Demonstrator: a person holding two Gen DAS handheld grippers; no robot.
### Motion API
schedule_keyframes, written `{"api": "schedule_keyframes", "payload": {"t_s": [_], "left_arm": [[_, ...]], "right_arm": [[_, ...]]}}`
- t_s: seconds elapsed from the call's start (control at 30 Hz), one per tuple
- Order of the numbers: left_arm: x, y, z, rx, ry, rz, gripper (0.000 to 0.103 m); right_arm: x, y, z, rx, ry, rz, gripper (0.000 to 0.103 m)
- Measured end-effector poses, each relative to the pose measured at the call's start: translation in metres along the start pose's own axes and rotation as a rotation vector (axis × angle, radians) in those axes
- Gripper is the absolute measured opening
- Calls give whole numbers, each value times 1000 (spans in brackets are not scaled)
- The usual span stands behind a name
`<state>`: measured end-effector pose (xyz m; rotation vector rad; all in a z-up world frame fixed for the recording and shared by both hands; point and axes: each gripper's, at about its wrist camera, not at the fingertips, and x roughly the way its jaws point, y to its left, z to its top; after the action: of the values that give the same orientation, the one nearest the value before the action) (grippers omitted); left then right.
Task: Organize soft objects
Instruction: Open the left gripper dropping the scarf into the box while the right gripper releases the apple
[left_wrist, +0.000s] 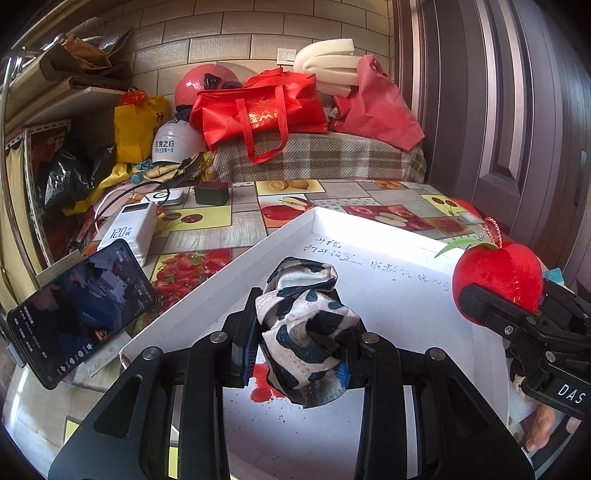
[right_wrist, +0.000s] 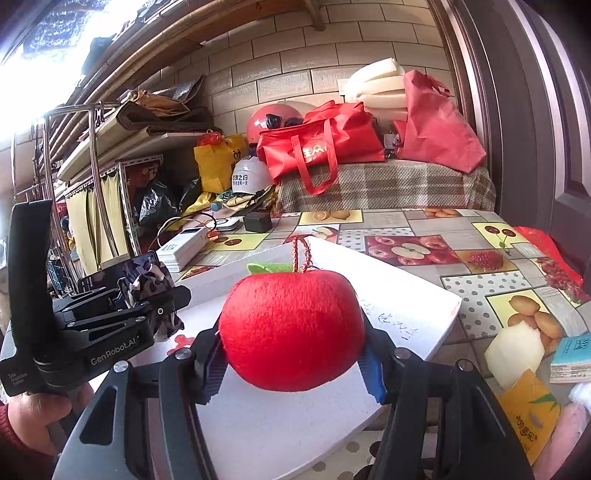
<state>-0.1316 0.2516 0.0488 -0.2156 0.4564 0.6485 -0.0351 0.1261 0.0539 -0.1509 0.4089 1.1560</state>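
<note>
My left gripper (left_wrist: 303, 347) is shut on a crumpled cow-print cloth (left_wrist: 306, 325) and holds it above the white tray (left_wrist: 406, 266). It also shows in the right wrist view (right_wrist: 147, 295), at the left. My right gripper (right_wrist: 295, 354) is shut on a red plush apple (right_wrist: 295, 328) with a green leaf and red cord loop, above the tray's (right_wrist: 280, 435) near part. In the left wrist view the apple (left_wrist: 498, 277) and right gripper (left_wrist: 506, 314) sit at the tray's right edge.
A phone (left_wrist: 81, 310) leans at the tray's left, with a white power bank (left_wrist: 129, 232) and black charger (left_wrist: 212, 192) behind. Red bags (left_wrist: 258, 110), helmets and foam lie at the back. A white foam piece (right_wrist: 515, 350), yellow packet (right_wrist: 530, 413) and book (right_wrist: 570, 354) lie right.
</note>
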Motion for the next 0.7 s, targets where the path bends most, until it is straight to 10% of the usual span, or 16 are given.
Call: {"api": "schedule_keyframes", "payload": {"t_s": [0.2, 0.33, 0.47, 0.7], "left_arm": [[10, 0, 2, 2, 47, 1, 33], [8, 4, 1, -22, 33, 23, 102], [2, 2, 0, -9, 7, 38, 103], [-7, 5, -1, -16, -41, 64, 103]], "right_arm": [[9, -3, 0, 16, 52, -3, 65], [11, -3, -2, 20, 68, 2, 83], [10, -3, -1, 15, 57, -11, 103], [-1, -2, 2, 16, 0, -38, 103]]}}
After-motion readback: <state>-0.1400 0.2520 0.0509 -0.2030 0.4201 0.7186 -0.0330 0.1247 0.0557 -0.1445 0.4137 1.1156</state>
